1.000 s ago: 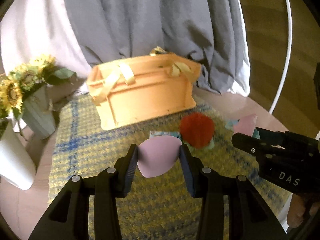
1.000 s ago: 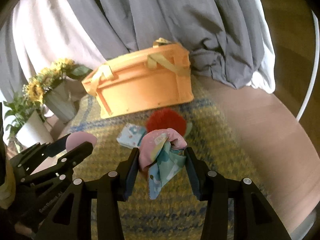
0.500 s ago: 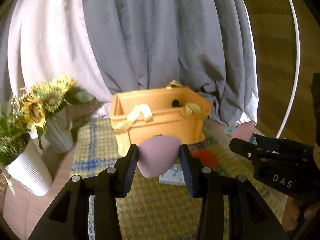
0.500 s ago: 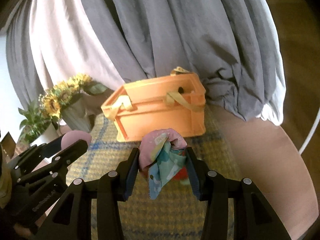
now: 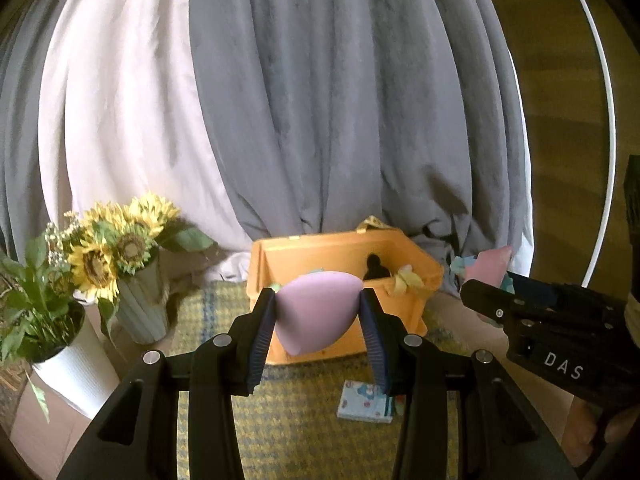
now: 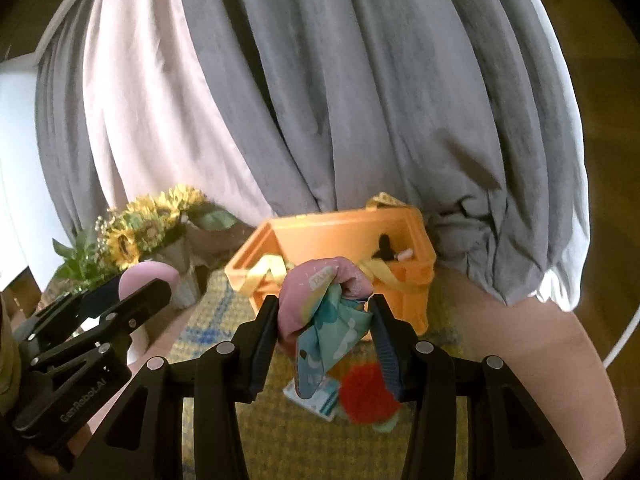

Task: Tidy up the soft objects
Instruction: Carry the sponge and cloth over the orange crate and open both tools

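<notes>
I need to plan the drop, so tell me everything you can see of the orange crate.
The orange crate is a rectangular open-topped box that looks like hard plastic, with a thick rim and a ribbed wall. Pale yellow fabric straps hang over its rim. It stands upright on the yellow-and-blue woven mat, its back against the grey curtain. Something dark shows inside it. Neither gripper touches it.

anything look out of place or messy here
Nothing is damaged or spilled. Two soft items lie loose on the woven mat in front of the orange crate: a small patterned pouch and a red fuzzy ball. They are not yet in the crate.
</notes>
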